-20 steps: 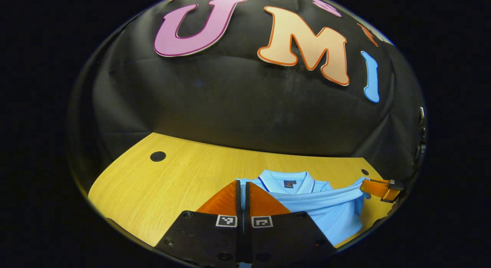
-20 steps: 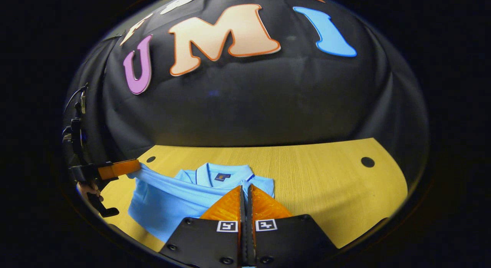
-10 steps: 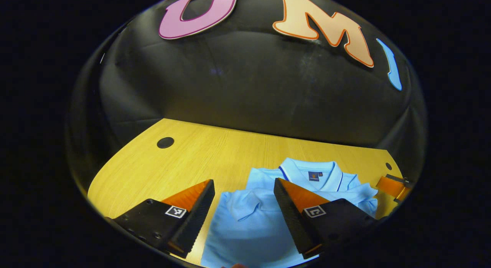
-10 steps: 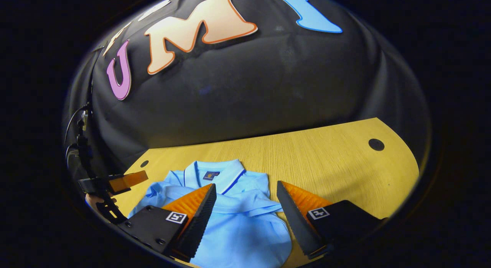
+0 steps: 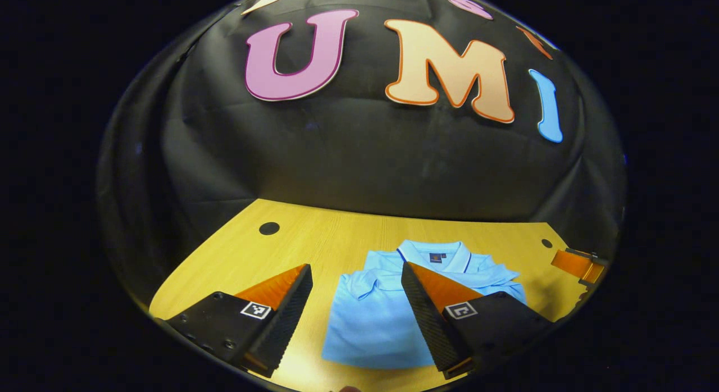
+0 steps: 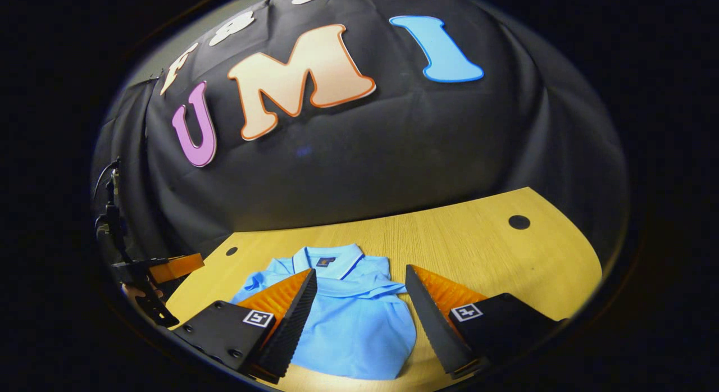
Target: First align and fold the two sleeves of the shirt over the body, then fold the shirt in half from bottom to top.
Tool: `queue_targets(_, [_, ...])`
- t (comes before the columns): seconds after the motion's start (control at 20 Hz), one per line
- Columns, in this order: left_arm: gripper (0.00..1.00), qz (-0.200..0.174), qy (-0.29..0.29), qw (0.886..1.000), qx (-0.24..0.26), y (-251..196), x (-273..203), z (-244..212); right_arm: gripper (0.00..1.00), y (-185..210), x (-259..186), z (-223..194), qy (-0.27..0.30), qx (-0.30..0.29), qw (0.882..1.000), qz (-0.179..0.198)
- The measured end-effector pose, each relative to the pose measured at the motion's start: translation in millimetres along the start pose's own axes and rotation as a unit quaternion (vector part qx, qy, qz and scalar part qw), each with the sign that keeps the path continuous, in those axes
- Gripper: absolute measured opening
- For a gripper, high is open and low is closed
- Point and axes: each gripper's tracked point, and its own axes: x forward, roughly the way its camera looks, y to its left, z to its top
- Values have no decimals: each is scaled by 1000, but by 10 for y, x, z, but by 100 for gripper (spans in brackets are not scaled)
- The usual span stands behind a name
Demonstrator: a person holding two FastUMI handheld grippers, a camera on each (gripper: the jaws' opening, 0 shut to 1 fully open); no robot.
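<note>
1. The blue shirt (image 5: 387, 319) lies flat on the yellow table (image 5: 314, 240). Its collar (image 5: 435, 253) points to the far wall and its bottom edge (image 5: 371, 363) is the side closest to the grippers.

2. Both sleeves look folded across the chest already, so I think the sleeve step is done. The folds are a bit lumpy, and I cannot tell if they line up neatly.

3. The left gripper (image 5: 356, 316) is spread wide and holds nothing. It hangs above the table, and the left side of the shirt shows between its fingers.

4. The right gripper (image 6: 359, 319) is also spread wide with nothing in it. In the right gripper view the shirt (image 6: 348, 324) shows between its fingers too.

5. The shirt runs long from the near edge to the collar, straight ahead of both grippers. So the last fold goes forward, away from the person.

6. The left gripper is nearer the left bottom corner (image 5: 328, 355). The right gripper is nearer the right bottom corner (image 6: 396, 372).

7. My guess is that each gripper must drop down to its own corner, pinch it, and carry it up toward the collar.

8. If one corner goes faster than the other, the fold may end up crooked.
</note>
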Motion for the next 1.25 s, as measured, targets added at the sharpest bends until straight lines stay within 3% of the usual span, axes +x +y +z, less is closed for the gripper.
queue_targets(0.15, [95, -17, -10, 1000, -4, -13, -371, 77, 98, 201, -469, 114, -22, -2, 1000, 4])
queue_targets(0.3, [96, -10, -20, 998, 54, 102, -706, 151, 98, 405, -852, 90, -27, 7, 1000, 14])
queue_targets(0.35, [95, -15, -23, 997, 69, 82, -805, 125, 94, 456, -960, 93, -30, 8, 999, 14])
queue_targets(0.4, [96, -21, -18, 997, 75, 34, -898, 43, 98, 497, -1065, 105, -36, 8, 999, 15])
queue_targets(0.55, [95, -56, 7, 996, 71, -174, -1171, -240, 98, 541, -1333, 70, -46, 9, 999, 4])
queue_targets(0.75, [95, -114, 53, 990, 57, -426, -1365, -621, 98, 523, -1589, -55, -55, 40, 998, -18])
queue_targets(0.95, [96, -136, 62, 988, 46, -457, -1471, -685, 98, 459, -1711, -218, -49, 40, 997, -42])
queue_targets(1.25, [96, -156, 56, 983, 85, -470, -1495, -659, 98, 476, -1935, -123, -75, 45, 995, -48])
